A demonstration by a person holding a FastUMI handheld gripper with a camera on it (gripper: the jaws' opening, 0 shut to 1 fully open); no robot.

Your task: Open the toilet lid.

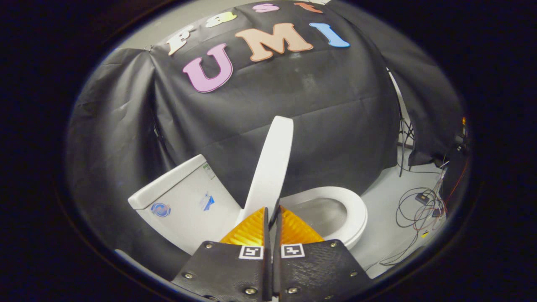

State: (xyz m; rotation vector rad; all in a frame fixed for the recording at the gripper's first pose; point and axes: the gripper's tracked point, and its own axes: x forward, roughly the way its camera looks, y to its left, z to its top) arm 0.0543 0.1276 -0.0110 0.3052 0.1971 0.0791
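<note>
Tool (272, 212) fingers closed, hiding raised lid's (270, 161) base.

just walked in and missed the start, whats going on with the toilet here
A person is using a hand-held gripper to open a toilet lid. The lid stands raised, nearly upright, between the tank and the seat, with the bowl exposed. The jaws are almost closed right at the lid's lower edge; whether they pinch it cannot be told. Cables lie on the floor beyond the seat.

Tangled cables (417, 207) on grey floor (381, 235), stand (402, 142) by black cloth wall (293, 105)
</note>
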